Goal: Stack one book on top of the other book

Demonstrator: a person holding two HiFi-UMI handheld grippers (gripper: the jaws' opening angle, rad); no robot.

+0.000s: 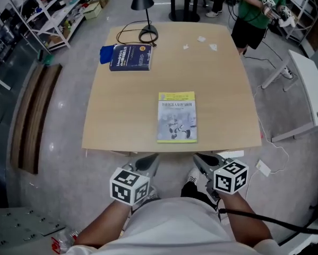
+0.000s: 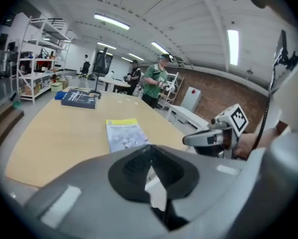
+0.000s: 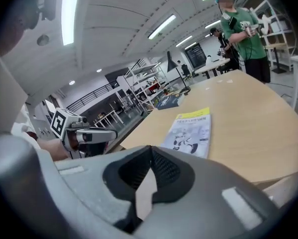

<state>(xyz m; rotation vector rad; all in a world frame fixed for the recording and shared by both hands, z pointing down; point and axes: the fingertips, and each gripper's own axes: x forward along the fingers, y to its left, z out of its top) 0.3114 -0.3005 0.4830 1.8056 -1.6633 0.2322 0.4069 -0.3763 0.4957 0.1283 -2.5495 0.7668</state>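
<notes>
A yellow-and-white book (image 1: 177, 117) lies flat near the front edge of the wooden table (image 1: 121, 110); it shows too in the left gripper view (image 2: 125, 133) and the right gripper view (image 3: 189, 131). A dark blue book (image 1: 130, 57) lies at the table's far left, also seen small and far off (image 2: 80, 97) (image 3: 167, 101). My left gripper (image 1: 151, 161) and right gripper (image 1: 200, 160) hover side by side in front of the table's near edge, short of the yellow book. Both are shut with nothing between the jaws.
A black desk lamp (image 1: 144, 4) with its cable stands at the table's far edge near the blue book. A few paper scraps (image 1: 201, 40) lie at the far right. A person in green (image 1: 257, 9) stands beyond the table. Shelving (image 1: 52, 9) lines the left.
</notes>
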